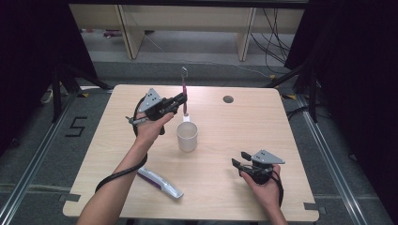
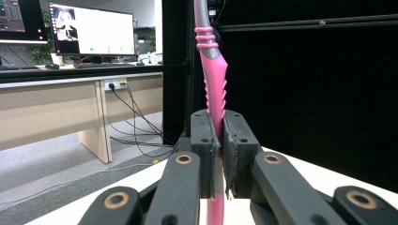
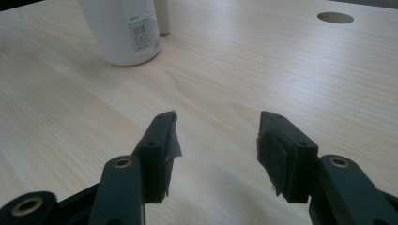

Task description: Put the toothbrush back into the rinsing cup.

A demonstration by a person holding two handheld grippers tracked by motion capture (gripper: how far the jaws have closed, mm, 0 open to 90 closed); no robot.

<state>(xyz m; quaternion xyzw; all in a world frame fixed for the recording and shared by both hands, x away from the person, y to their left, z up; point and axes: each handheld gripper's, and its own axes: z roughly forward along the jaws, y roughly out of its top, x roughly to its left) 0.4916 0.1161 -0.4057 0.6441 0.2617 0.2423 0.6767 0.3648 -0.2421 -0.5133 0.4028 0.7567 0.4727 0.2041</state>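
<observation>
toothbrush (image 2: 215, 93): pink handle, grey neck
cup (image 1: 187, 136): white
table (image 1: 234, 140): pale wood grain
package (image 1: 160, 183), near left: white with purple stripe
gripper pads (image 3: 270, 150): black

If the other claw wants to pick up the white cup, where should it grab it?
Probably around the middle of the white cup, coming in level from the right. It stands upright with straight round sides, and the right gripper has its jaws open, nothing between them. The left gripper pinches the pink toothbrush just behind the cup, so stay low.
</observation>
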